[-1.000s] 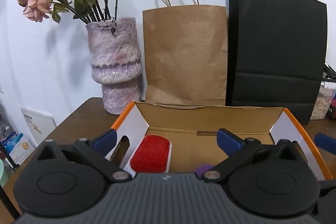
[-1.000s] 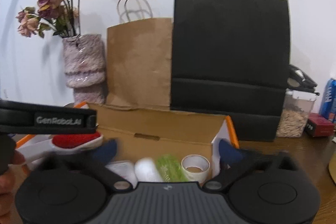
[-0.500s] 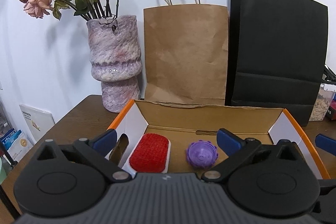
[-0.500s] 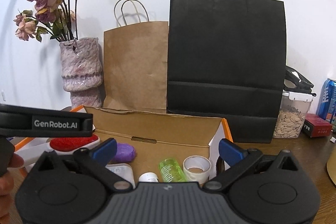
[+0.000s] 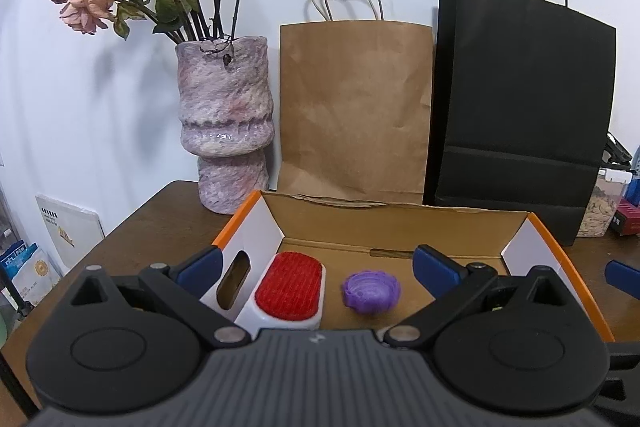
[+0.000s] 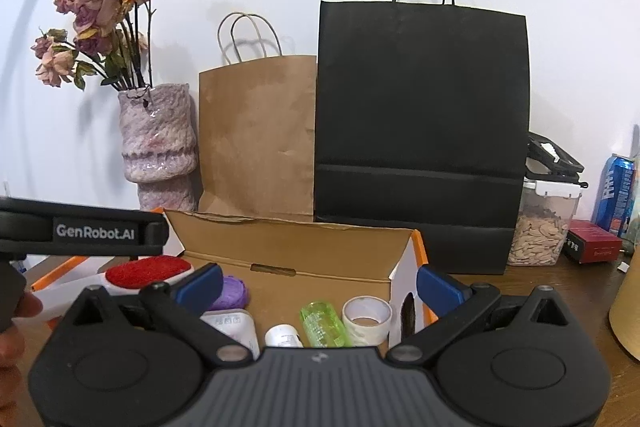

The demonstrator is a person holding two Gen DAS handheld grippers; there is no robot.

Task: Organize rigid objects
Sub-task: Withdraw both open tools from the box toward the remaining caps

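An open cardboard box (image 5: 400,227) with orange edges stands on the wooden table. In the left wrist view a white brush with a red pad (image 5: 289,285) and a purple ridged ball (image 5: 371,291) lie inside it. My left gripper (image 5: 318,267) is open and empty above the box's near side. The right wrist view shows the box (image 6: 296,247) holding the brush (image 6: 148,271), the ball (image 6: 232,293), a white container (image 6: 234,327), a small white bottle (image 6: 283,335), a green bottle (image 6: 322,323) and a tape roll (image 6: 367,317). My right gripper (image 6: 318,285) is open and empty.
Behind the box stand a purple vase with dried roses (image 5: 226,123), a brown paper bag (image 5: 354,107) and a black paper bag (image 5: 520,107). At the right are a clear jar of seeds (image 6: 544,227), a red box (image 6: 592,247) and a blue can (image 6: 616,191).
Both grippers have risen and drawn back from the box. The purple ball and the items at the box's right end have come fully into view.
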